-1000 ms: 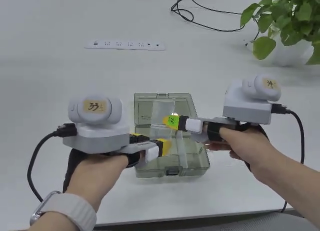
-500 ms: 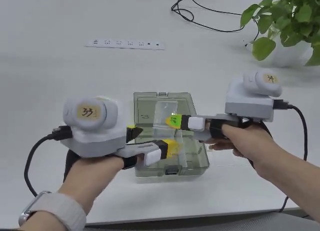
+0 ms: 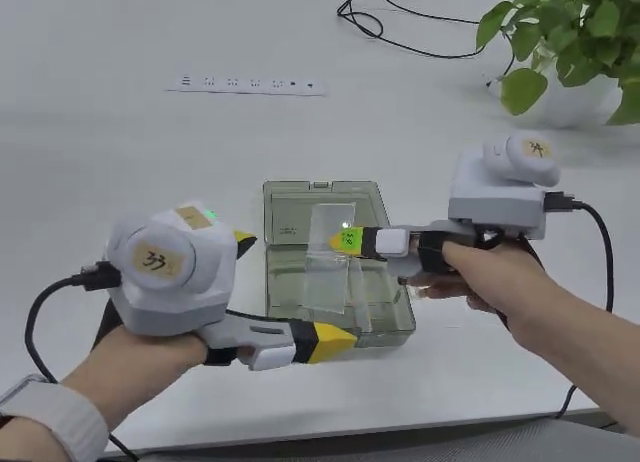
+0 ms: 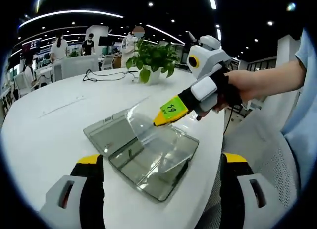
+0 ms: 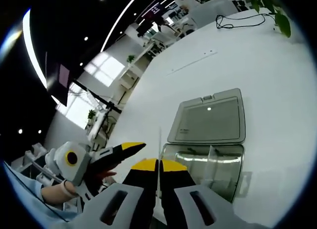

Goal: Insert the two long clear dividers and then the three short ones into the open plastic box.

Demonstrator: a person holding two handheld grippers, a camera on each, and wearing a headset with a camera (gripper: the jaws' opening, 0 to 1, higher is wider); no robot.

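Right gripper (image 3: 348,240) clamped on one clear divider (image 3: 328,262), held over the open plastic box (image 3: 398,327). Left gripper (image 3: 297,288) jaws spread wide, empty, at the box's near-left corner.

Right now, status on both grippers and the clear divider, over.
Right gripper shut on flat clear plastic divider, over the open smoky-green plastic box. Left gripper open, at box's near left corner. Another divider already stands inside.
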